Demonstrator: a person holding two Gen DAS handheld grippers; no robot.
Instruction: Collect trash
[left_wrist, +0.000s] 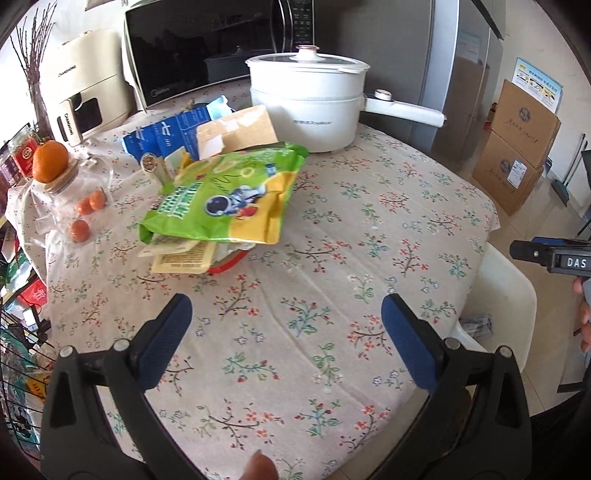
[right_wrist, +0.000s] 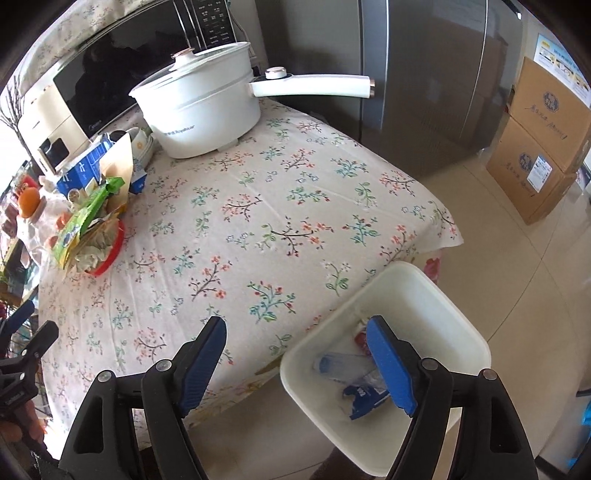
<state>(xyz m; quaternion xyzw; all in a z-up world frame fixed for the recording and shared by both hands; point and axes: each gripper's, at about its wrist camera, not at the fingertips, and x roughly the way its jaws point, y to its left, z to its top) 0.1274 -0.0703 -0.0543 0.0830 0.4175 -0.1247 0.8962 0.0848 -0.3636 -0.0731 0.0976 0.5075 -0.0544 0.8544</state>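
— How far along are you with the trash?

— Partly there, I'd say. The white bin (right_wrist: 384, 373) sits on the floor just off the near right corner of the table (right_wrist: 258, 206), and a few scraps already lie in it: a clear wrapper, something blue, a bit of red. What's left is the pile on the far left of the cloth: a green snack bag (left_wrist: 225, 195) lying over papers and a red-rimmed dish (right_wrist: 110, 254), with a blue carton (left_wrist: 173, 133) and a brown cardboard piece (left_wrist: 240, 129) behind it.

— And your grippers?

— My right gripper (right_wrist: 295, 365) hangs above the bin's near edge, jaws spread wide, nothing between them. My left gripper (left_wrist: 288, 339) is over the bare cloth on the near side, also spread wide and empty, well short of the pile.

— So next?

— Probably the green bag; it's on top and nearest to me.
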